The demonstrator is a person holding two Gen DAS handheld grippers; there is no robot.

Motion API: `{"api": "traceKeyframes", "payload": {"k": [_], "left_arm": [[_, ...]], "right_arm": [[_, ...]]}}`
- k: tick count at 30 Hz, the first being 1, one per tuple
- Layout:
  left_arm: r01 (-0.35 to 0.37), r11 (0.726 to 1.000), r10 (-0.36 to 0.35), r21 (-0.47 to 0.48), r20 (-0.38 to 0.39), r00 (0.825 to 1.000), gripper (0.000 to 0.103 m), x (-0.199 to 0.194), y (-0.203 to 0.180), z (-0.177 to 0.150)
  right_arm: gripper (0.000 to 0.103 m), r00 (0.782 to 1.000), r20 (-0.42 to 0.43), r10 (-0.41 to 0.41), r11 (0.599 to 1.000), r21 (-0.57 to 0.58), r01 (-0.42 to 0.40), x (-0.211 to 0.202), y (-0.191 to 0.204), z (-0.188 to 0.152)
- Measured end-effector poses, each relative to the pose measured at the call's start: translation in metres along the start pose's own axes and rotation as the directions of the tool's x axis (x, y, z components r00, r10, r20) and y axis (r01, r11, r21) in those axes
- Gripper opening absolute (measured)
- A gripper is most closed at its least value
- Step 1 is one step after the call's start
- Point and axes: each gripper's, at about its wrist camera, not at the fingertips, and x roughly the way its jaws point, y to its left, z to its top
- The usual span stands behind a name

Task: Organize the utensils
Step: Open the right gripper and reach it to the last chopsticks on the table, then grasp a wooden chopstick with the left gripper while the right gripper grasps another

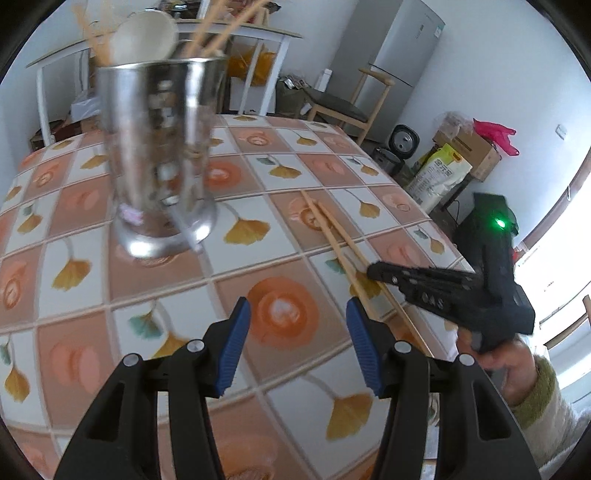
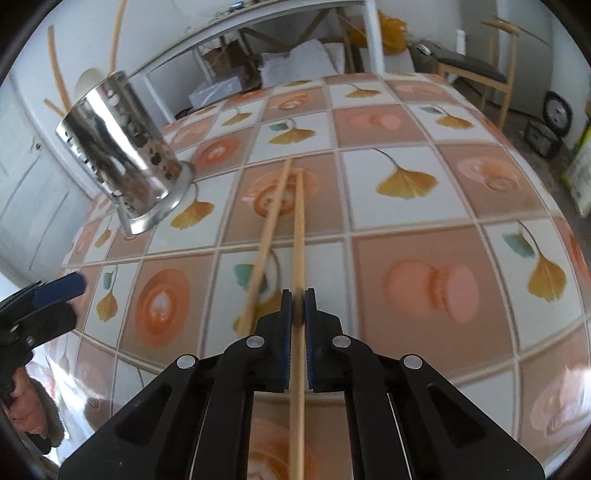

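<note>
A perforated steel utensil holder [image 1: 162, 158] [image 2: 122, 155] stands on the tiled-pattern tablecloth [image 1: 280, 229], with a pale spoon [image 1: 147, 37] and several chopsticks [image 1: 218, 33] in it. Two wooden chopsticks lie on the cloth to its right. My right gripper [image 2: 297, 295] [image 1: 373, 271] is shut on the right chopstick [image 2: 298, 236]. The other chopstick [image 2: 267, 229] lies just left of the jaws, untouched. My left gripper [image 1: 297, 347] [image 2: 55, 299] hangs open over the cloth, nothing between its blue pads, left of the chopsticks [image 1: 332, 236] and nearer than the holder.
The table's right edge [image 1: 424, 206] drops toward a rice cooker [image 1: 388, 160], a sack [image 1: 439, 173] and boxes [image 1: 472, 147] on the floor. Behind stand a wooden chair [image 1: 340, 107], a fridge [image 1: 399, 48] and a white side table [image 1: 258, 33]. A person's sleeve [image 1: 546, 391] shows at right.
</note>
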Motion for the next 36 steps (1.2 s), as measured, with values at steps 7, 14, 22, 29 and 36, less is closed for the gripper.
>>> {"api": "traceKeyframes", "payload": {"k": [7, 14, 22, 29, 36], "left_arm": [[0.011, 0.999, -0.010, 0.041, -0.028, 1.000, 0.052, 0.065, -0.031, 0.040], [-0.098, 0.989, 0.105, 0.107, -0.062, 0.992, 0.051, 0.118, -0.055, 0.066], [-0.228, 0.962, 0.242, 0.154, -0.085, 0.966, 0.021, 0.144, -0.057, 0.066], [-0.232, 0.966, 0.244, 0.111, -0.102, 0.964, 0.006, 0.130, -0.044, 0.057], [-0.201, 0.978, 0.206, 0.052, -0.126, 0.970, 0.006, 0.097, -0.028, 0.028]], "right_arm": [[0.005, 1.000, -0.001, -0.019, 0.994, 0.103, 0.019, -0.017, -0.026, -0.017], [0.005, 1.000, 0.013, 0.004, 0.990, 0.138, -0.006, -0.023, -0.035, -0.024], [0.005, 1.000, 0.019, 0.017, 0.990, 0.137, -0.019, -0.024, -0.036, -0.026], [0.005, 1.000, 0.007, 0.029, 0.990, 0.137, -0.029, -0.024, -0.036, -0.026], [0.005, 0.999, -0.018, 0.051, 0.992, 0.115, -0.049, -0.022, -0.033, -0.023]]}}
